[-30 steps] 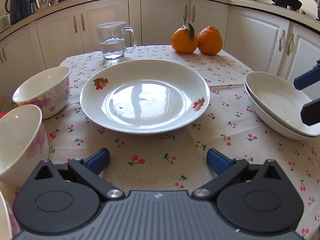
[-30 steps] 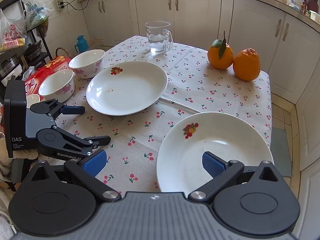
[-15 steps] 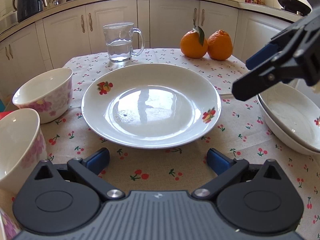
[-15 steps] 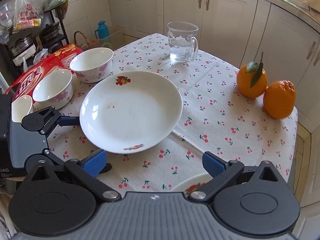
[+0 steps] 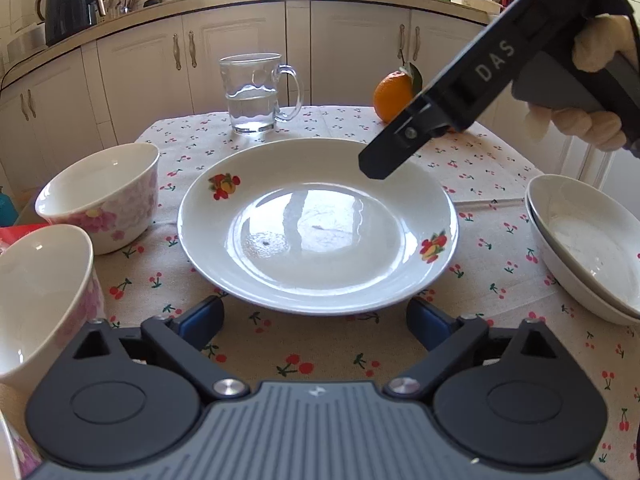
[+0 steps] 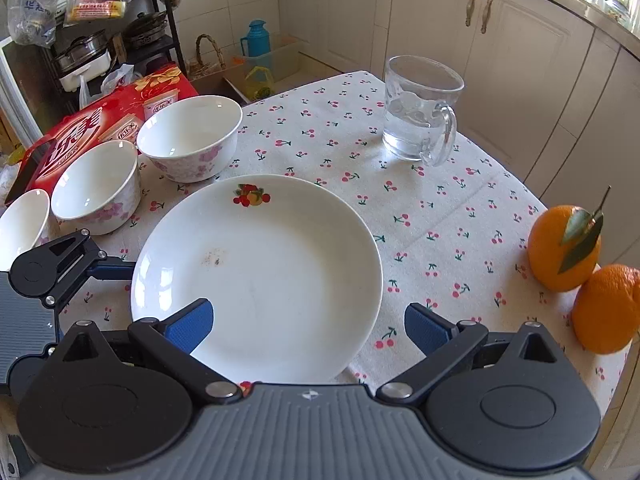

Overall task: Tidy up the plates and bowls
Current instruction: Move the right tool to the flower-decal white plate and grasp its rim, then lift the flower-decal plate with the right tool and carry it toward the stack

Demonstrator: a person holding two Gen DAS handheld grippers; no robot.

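Observation:
A white plate [image 5: 316,224] with fruit decals lies mid-table on the cherry cloth. My left gripper [image 5: 316,320] sits low at its near rim. Its jaws are closing; the rim lies between them and the pads stand apart from it. One left finger [image 6: 114,270] shows at the plate's [image 6: 256,276] left edge. My right gripper [image 6: 310,326] hangs open over the same plate, its left finger above the dish and its right finger past the rim. A gloved hand [image 5: 592,80] holds that gripper [image 5: 376,164] above the far right rim. Floral bowls [image 5: 100,196] [image 5: 36,292] stand left. Two stacked plates [image 5: 588,244] sit right.
A glass mug [image 6: 416,112] of water stands at the back of the table. Two oranges [image 6: 564,248] lie near the right edge. A red box [image 6: 100,124] lies beyond the three bowls [image 6: 188,136]. White cabinets surround the table.
My right gripper has swung left, from over the stacked plates to above the middle plate. The left gripper has edged forward, its fingers a little narrower, and the plate's near rim now lies between them.

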